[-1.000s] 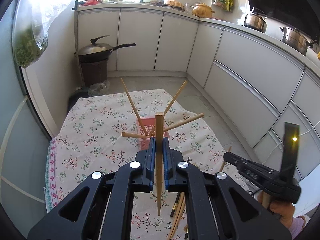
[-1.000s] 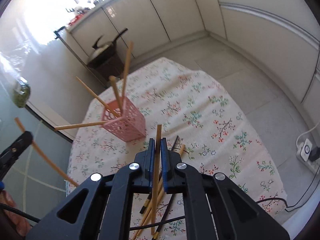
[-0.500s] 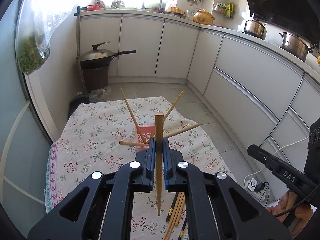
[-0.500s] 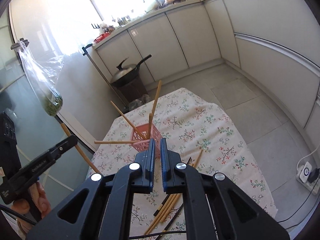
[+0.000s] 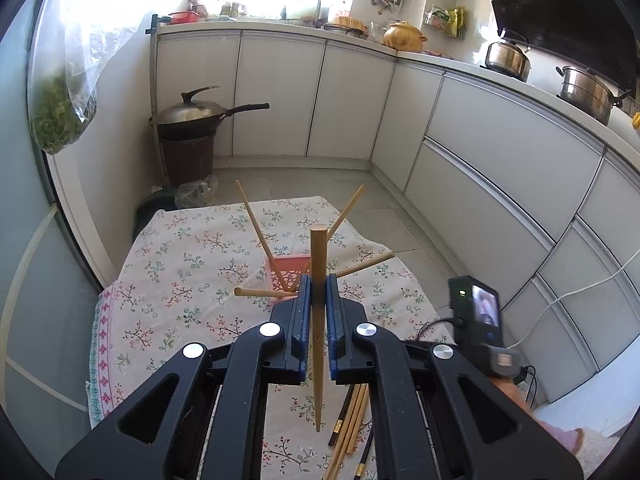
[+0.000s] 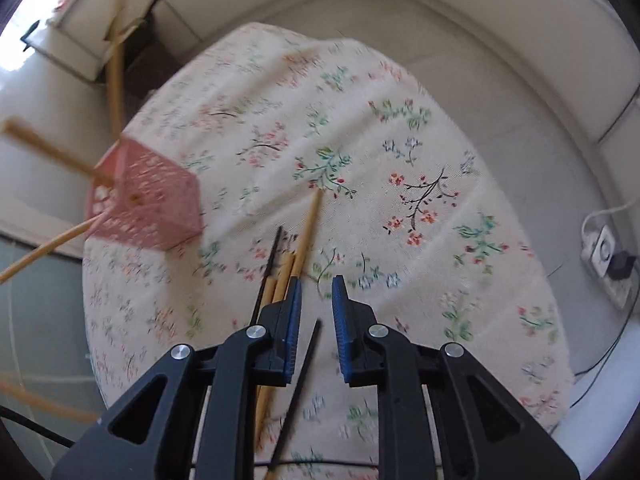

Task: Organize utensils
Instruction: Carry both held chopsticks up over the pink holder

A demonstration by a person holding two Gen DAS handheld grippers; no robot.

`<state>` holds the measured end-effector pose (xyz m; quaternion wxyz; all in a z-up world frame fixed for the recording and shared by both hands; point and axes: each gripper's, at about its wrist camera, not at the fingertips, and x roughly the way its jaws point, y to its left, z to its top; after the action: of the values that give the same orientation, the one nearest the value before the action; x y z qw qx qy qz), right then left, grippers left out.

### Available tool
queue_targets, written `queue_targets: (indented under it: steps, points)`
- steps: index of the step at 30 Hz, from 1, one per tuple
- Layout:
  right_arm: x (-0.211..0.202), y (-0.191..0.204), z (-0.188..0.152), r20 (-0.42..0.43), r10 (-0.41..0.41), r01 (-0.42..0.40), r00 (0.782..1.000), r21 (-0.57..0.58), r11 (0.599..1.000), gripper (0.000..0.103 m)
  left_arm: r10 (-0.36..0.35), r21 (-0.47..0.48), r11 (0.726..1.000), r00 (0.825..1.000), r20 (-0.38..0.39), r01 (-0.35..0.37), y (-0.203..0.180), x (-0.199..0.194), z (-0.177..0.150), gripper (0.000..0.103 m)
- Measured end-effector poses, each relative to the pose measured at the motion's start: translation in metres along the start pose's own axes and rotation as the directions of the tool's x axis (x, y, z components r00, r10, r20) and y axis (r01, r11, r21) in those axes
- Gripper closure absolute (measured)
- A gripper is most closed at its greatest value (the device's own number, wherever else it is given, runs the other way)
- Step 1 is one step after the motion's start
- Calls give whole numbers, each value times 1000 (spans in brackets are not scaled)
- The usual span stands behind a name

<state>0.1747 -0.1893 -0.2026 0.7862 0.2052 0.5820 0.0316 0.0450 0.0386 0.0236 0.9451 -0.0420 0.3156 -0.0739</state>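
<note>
A low table (image 5: 168,280) draped in a cream floral cloth serves as the sorting surface, so every utensil lies within reach of both hands. Toward its far side stands the pink perforated plastic holder (image 6: 148,200), the likely destination, with several light wooden chopsticks (image 5: 252,216) already leaning out of it at splayed angles. Nearer the person, a loose bundle of wooden and black chopsticks (image 6: 296,248) lies flat on the cloth, still to be sorted. The right gripper (image 6: 316,292) points steeply down just above that bundle; its jaws are opening with nothing pressed between them, probably readying for a pick. The left gripper (image 5: 318,296) has its jaws closed tight on a single upright wooden chopstick (image 5: 319,320), held above the table in line with the holder, seemingly waiting to be dropped in.
</note>
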Motion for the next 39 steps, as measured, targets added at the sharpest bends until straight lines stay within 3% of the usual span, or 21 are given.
queue_targets:
  steps: [6, 10, 13, 19, 24, 27, 29, 35, 39]
  points:
    - [36, -4, 26, -6, -30, 31, 1000, 72, 997, 86, -4, -7, 1000, 1000, -10, 4, 5, 5, 1, 96]
    - [39, 4, 35, 3, -54, 54, 999, 54, 997, 85, -9, -6, 1000, 1000, -18, 9, 4, 9, 3, 96]
    - [37, 1, 35, -19, -22, 23, 1000, 88, 996, 85, -14, -11, 1000, 1000, -20, 14, 4, 10, 4, 96]
    - [20, 1, 35, 31, 5, -8, 1000, 86, 996, 85, -19, -15, 1000, 1000, -13, 19, 8, 7, 4, 96]
    - [38, 16, 29, -39, -6, 8, 999, 38, 999, 85, -15, -22, 1000, 1000, -15, 15, 10, 7, 4, 96]
    - [45, 25, 26, -3, -82, 82, 997, -21, 996, 95, -13, -25, 1000, 1000, -13, 13, 11, 6, 4, 96]
    - [43, 22, 24, 6, -40, 40, 999, -9, 999, 96, -14, -27, 1000, 1000, -8, 14, 11, 4, 5, 96]
    - [-26, 17, 3, 160, 81, -74, 984, -45, 996, 97, -16, -43, 999, 1000, 23, 17, 15, -8, 9, 96]
    - [-95, 29, -21, 277, 156, -120, 948, -142, 983, 97, -19, -62, 998, 998, 61, 22, 16, -24, 15, 96]
